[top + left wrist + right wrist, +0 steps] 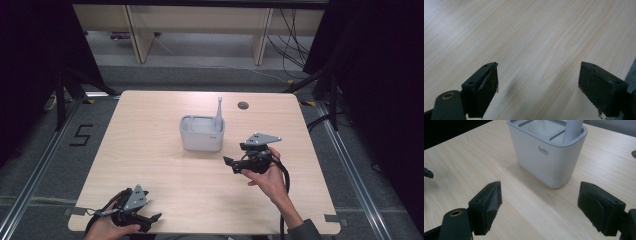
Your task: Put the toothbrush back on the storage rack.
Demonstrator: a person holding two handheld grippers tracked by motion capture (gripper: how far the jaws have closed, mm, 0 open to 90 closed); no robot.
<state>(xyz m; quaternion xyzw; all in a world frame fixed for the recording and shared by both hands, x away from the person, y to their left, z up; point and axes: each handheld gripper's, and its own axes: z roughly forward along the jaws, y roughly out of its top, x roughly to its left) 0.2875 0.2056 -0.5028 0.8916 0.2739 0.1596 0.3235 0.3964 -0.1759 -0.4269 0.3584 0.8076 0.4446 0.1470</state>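
Right gripper (231, 164) jaws spread wide, empty, near the grey compartmented holder (201, 139). Left gripper (152, 221) likewise spread, empty, at the table (150, 150) front edge.

The utensil (573, 130) is cut off by the top edge.

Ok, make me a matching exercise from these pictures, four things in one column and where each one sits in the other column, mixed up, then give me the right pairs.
Things:
1. grey holder
2. grey tool
3. left gripper
4. right gripper

Places:
A. at the near left edge of the table, jaws open over bare wood
B. mid-table, standing on the wood
C. just right of the holder and nearer the person, jaws open toward it
D. upright in the holder's right end, handle sticking out above the rim

Pairs: 1-B, 2-D, 3-A, 4-C
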